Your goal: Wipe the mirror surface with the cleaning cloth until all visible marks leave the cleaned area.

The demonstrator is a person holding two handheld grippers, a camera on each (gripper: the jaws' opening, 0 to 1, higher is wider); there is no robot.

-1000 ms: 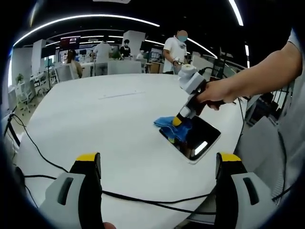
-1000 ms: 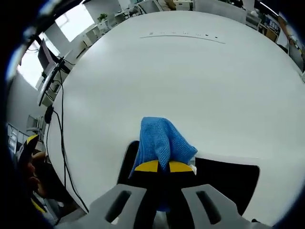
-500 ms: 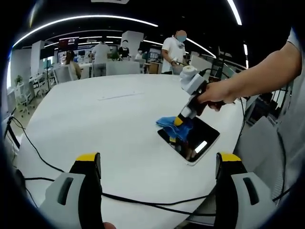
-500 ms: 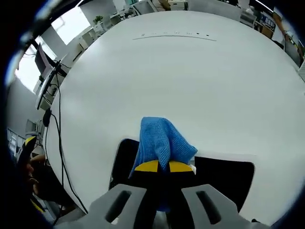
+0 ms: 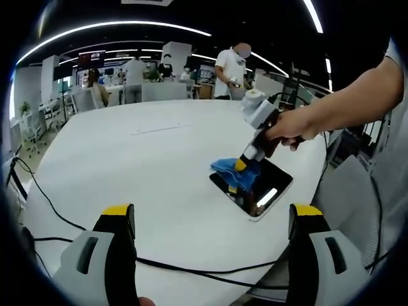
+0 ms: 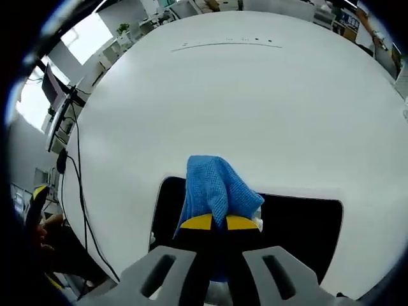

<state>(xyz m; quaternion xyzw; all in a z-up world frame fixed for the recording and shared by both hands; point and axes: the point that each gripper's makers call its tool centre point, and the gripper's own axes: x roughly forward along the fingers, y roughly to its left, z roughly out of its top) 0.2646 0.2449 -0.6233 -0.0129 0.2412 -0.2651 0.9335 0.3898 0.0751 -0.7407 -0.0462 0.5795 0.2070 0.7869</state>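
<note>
The right gripper (image 6: 212, 222), clamped on the crumpled blue cleaning cloth (image 6: 215, 189), presses it onto the dark rectangular mirror (image 6: 306, 229) (more glass now shows left of it); the left gripper (image 5: 210, 220) stays spread apart.

No legible text or signs.

White round table (image 5: 153, 166) with a faint seam line (image 5: 162, 127) across the far side. Black cable (image 5: 191, 268) runs over the near edge, another cable (image 6: 81, 191) trails down the side. Background: open office, people standing (image 5: 231, 70), desks (image 5: 83, 95), curved ceiling light strips (image 5: 115, 24). Potted plant (image 6: 123, 29) near the window.
</note>
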